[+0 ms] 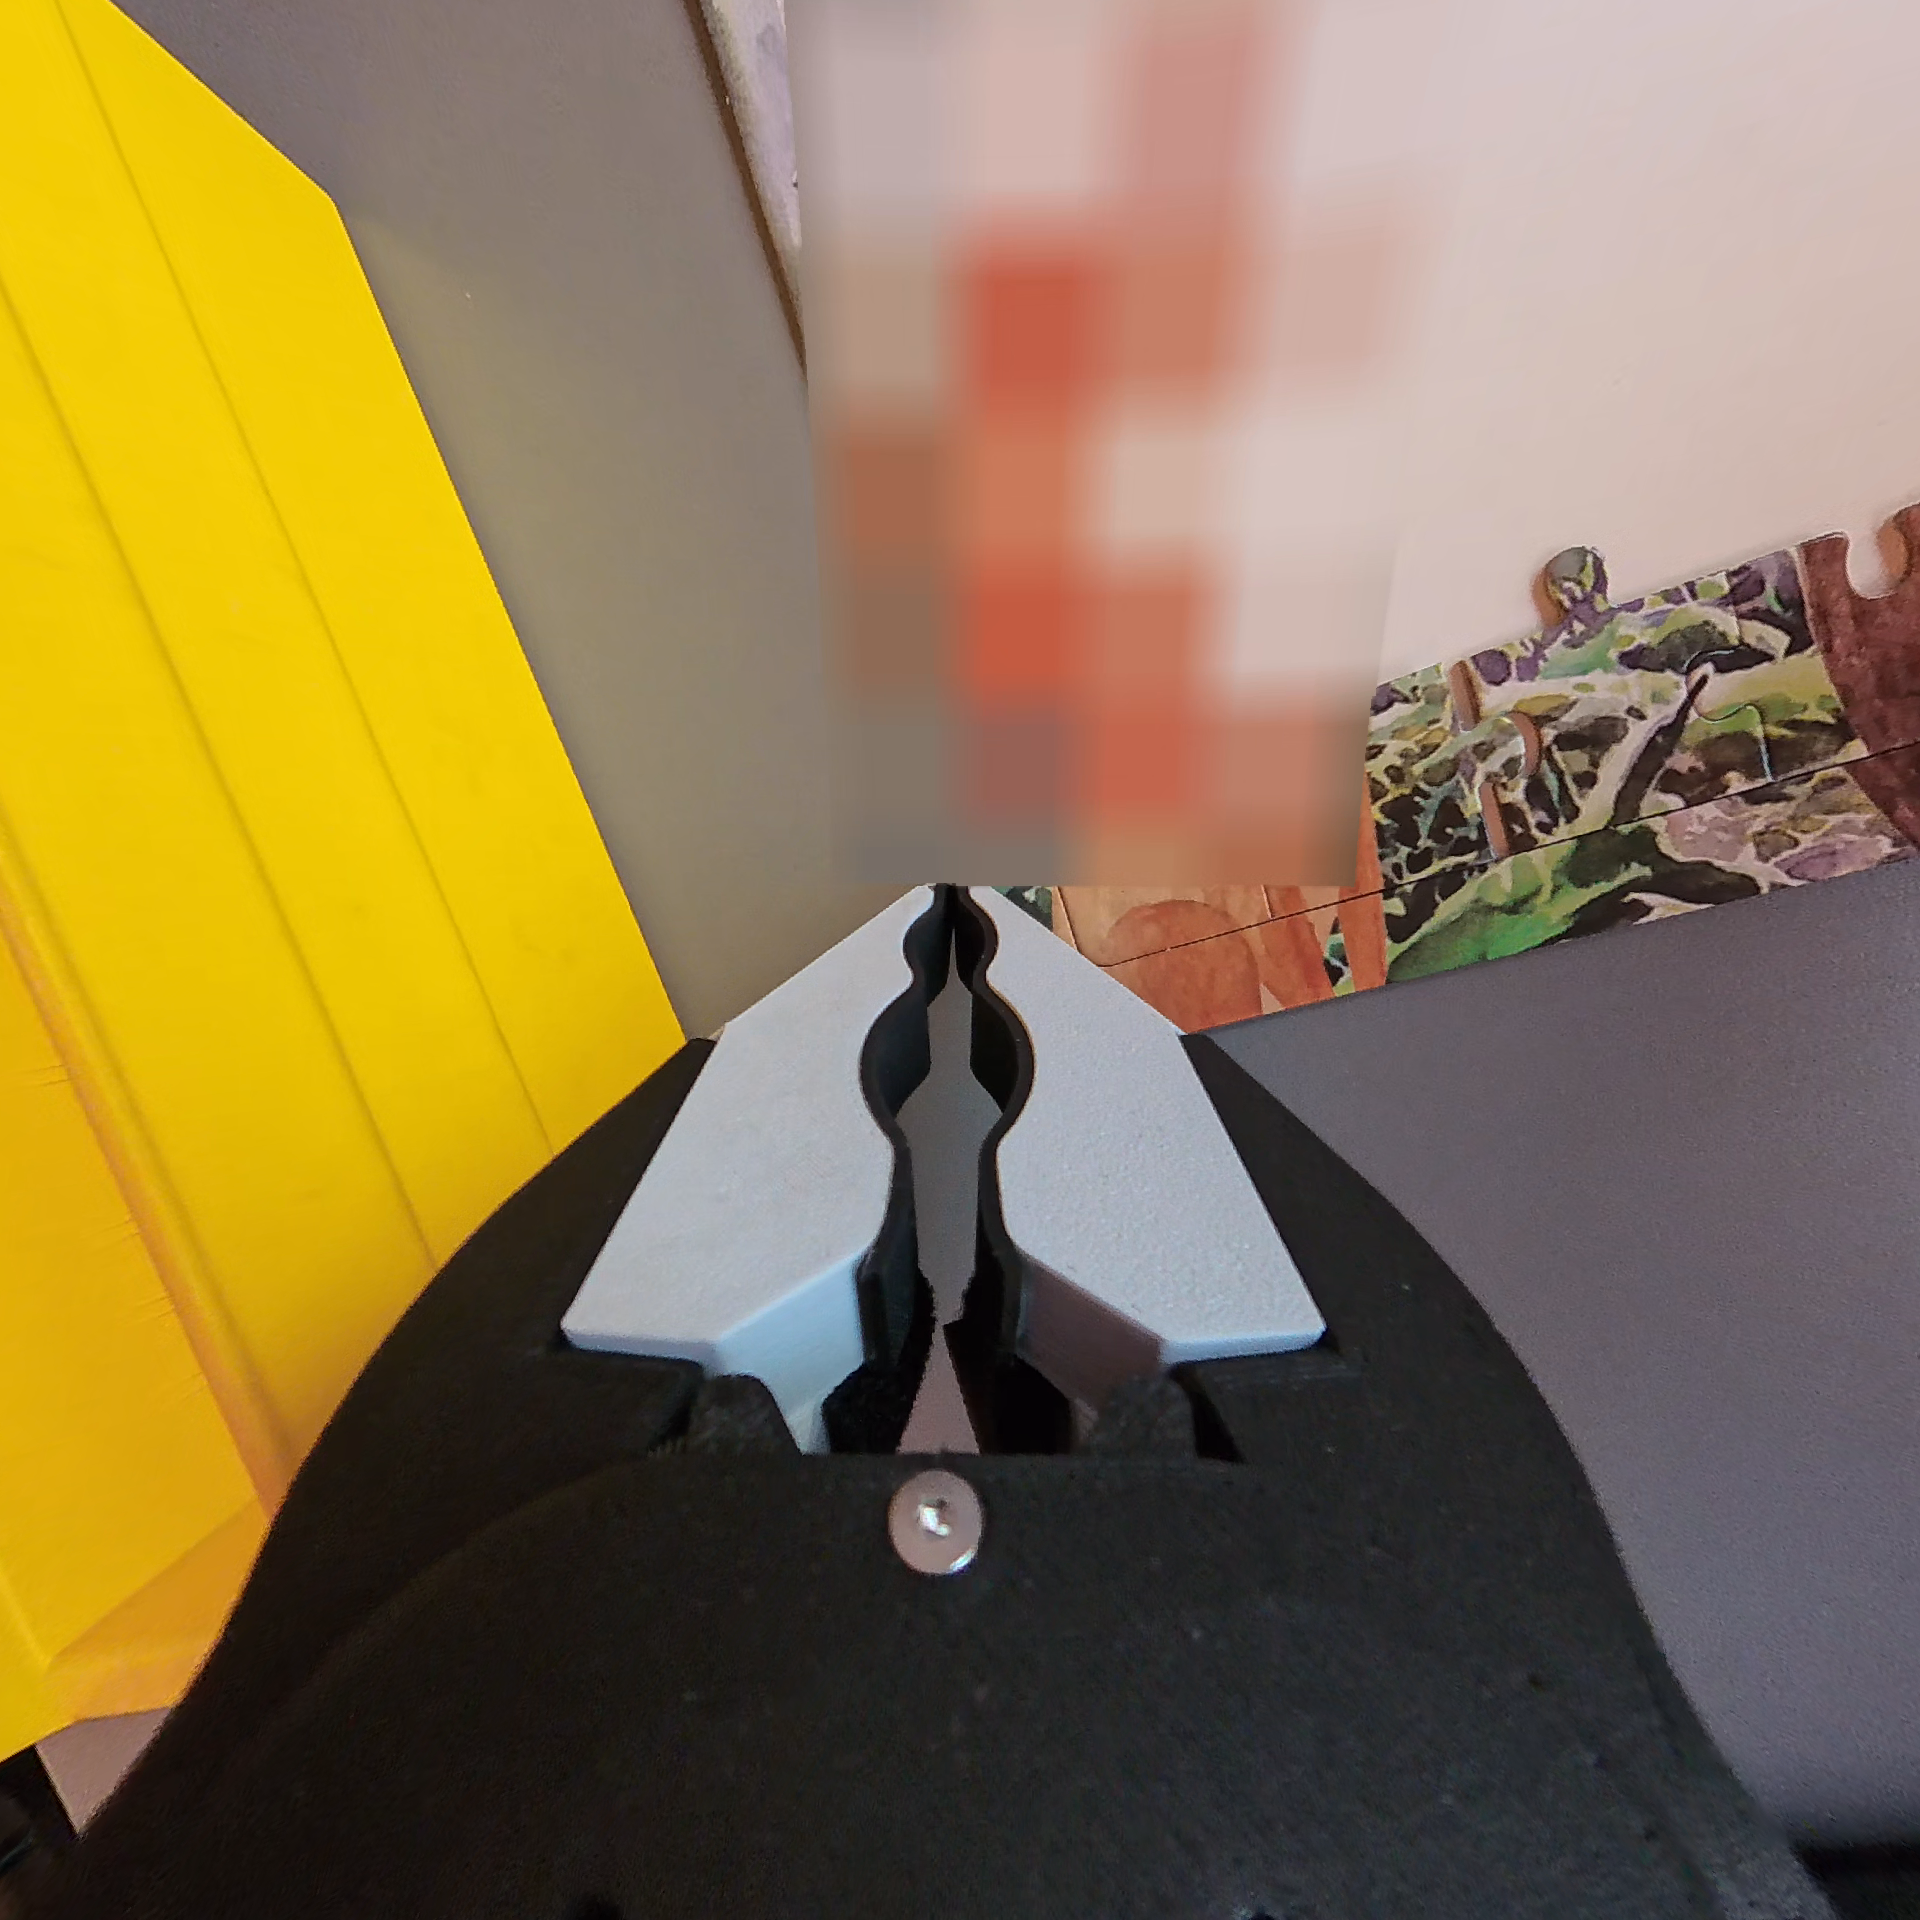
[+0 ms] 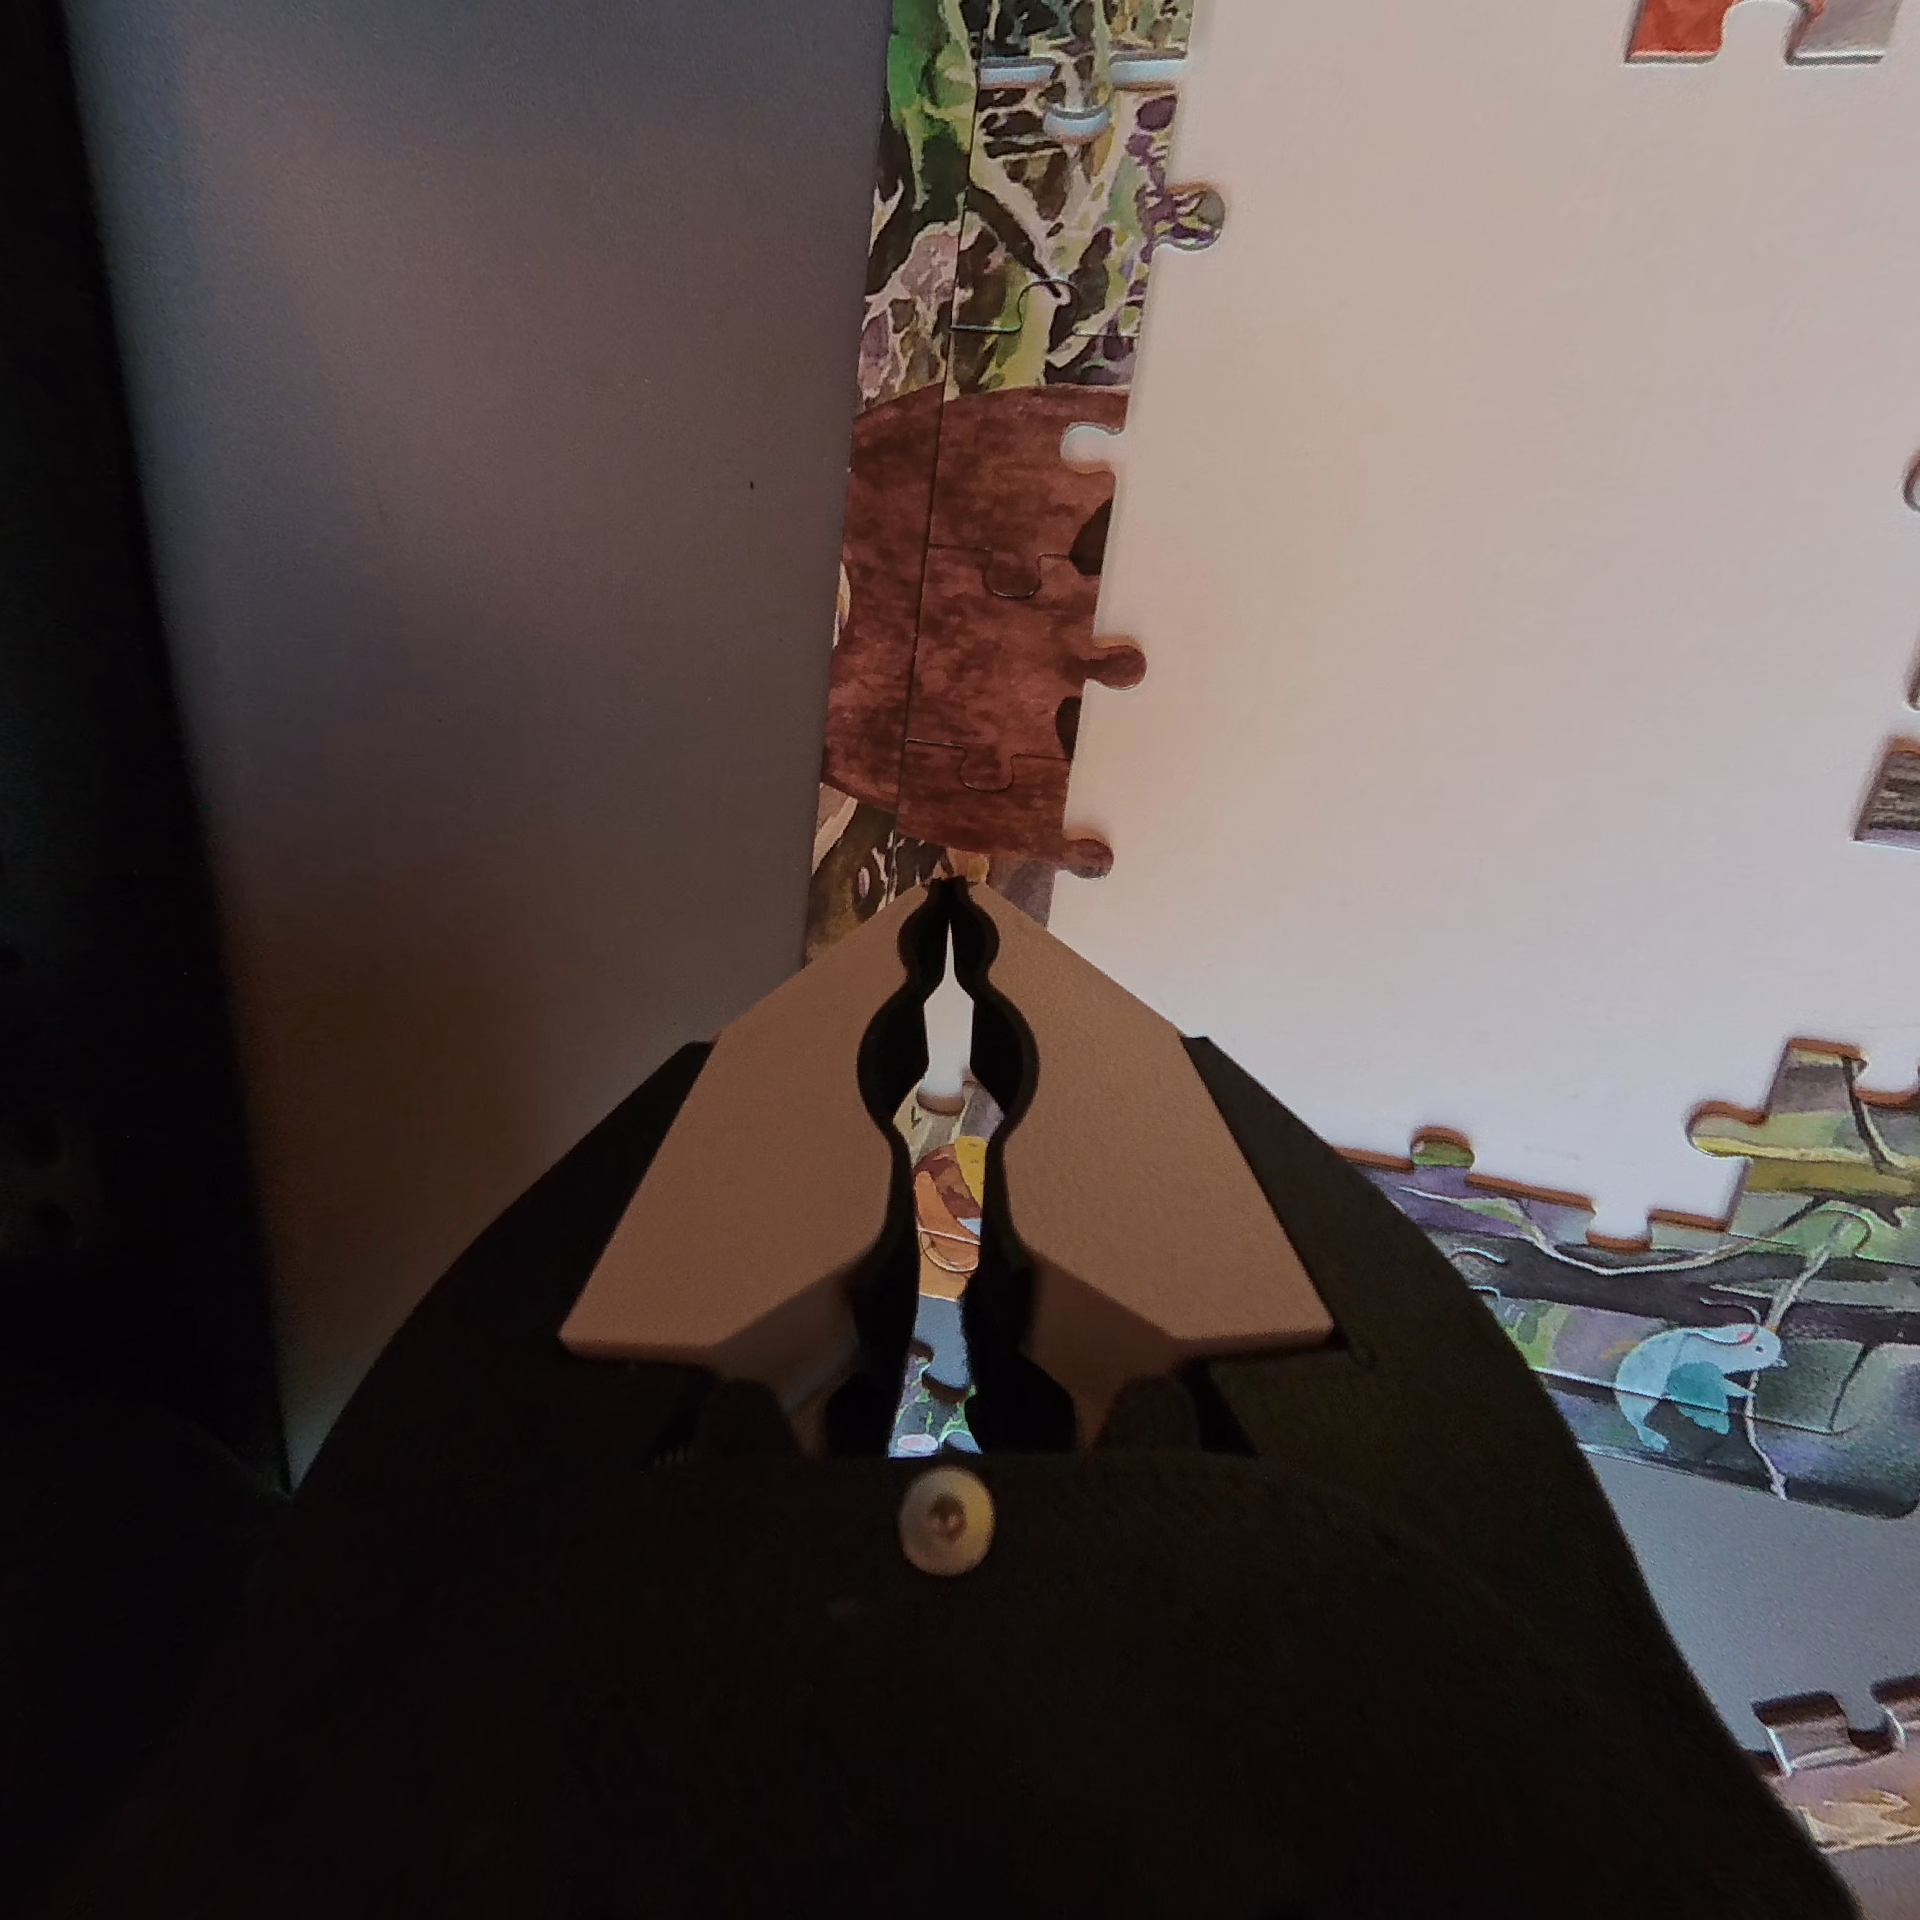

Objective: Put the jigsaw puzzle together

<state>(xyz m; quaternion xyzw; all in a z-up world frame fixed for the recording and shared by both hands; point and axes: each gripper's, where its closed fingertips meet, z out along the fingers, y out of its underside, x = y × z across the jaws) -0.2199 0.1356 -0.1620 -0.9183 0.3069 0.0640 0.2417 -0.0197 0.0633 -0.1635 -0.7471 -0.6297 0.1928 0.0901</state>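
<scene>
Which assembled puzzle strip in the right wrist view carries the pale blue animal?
The lower border strip running off to the right; the blue animal sits on its dark band. The upright strip ahead of the right gripper shows only foliage and brown.

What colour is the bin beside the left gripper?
Plain bright yellow bin; it shows best in the left wrist view.

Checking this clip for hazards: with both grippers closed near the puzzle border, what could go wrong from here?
1. The right gripper, shut and seemingly empty, sits at the joined border strip; a nudge could separate pieces.
2. Protruding tabs along the open edge could catch on the tips.
3. The left gripper is shut close beside the yellow bin, leaving little room on that side.
</scene>
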